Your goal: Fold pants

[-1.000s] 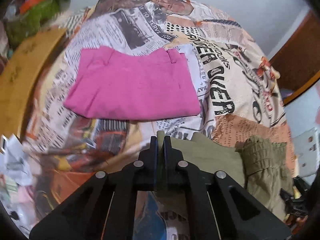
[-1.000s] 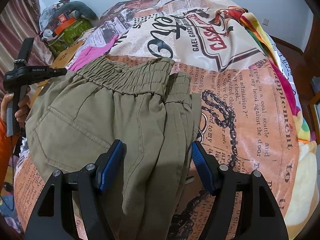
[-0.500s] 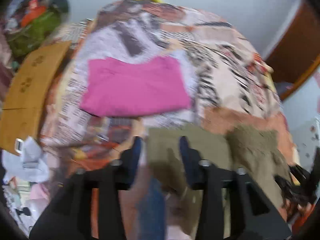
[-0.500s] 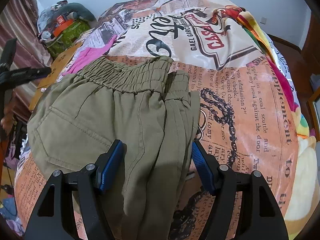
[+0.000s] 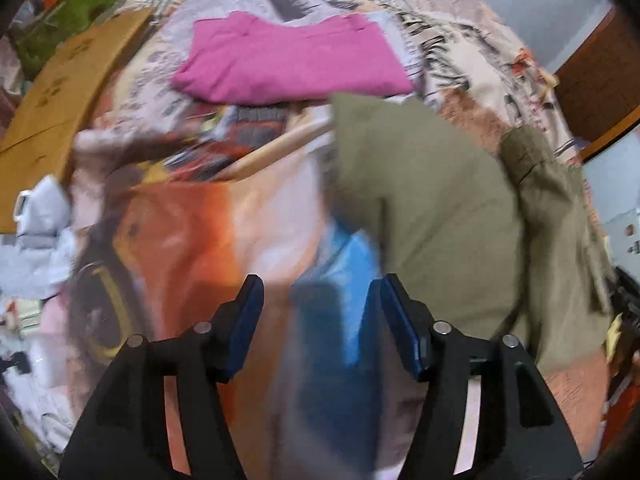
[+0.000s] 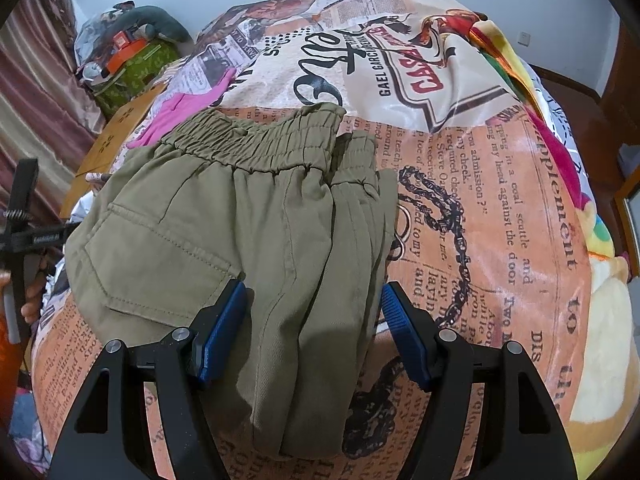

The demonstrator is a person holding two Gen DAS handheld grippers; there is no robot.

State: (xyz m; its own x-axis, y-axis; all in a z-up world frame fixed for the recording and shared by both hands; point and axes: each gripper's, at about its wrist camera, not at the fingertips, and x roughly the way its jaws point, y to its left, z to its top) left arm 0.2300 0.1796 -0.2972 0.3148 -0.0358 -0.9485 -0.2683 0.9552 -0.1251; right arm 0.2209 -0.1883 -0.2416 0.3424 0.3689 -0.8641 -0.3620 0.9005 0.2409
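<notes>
Olive green pants (image 6: 256, 232) lie folded on the newspaper-print bedspread (image 6: 500, 208), elastic waistband at the far end. My right gripper (image 6: 314, 300) is open, its blue pads either side of the folded pants, holding nothing. In the left wrist view the same pants (image 5: 432, 208) lie to the right, blurred by motion. My left gripper (image 5: 320, 296) is open and empty, over the bedspread just left of the pants' edge. The left gripper's handle (image 6: 20, 216) shows at the right wrist view's left edge.
Folded pink pants (image 5: 292, 60) lie beyond the olive ones on the bed. A cardboard sheet (image 5: 60, 92) and green bag (image 6: 136, 68) sit off the bed's left side. Crumpled white paper (image 5: 36, 216) lies at the left. A colourful blanket (image 6: 560, 152) lines the right.
My left gripper was shut on the olive pants' edge; it has opened, let go and pulled back to the left. The right gripper has stayed open over the pants.
</notes>
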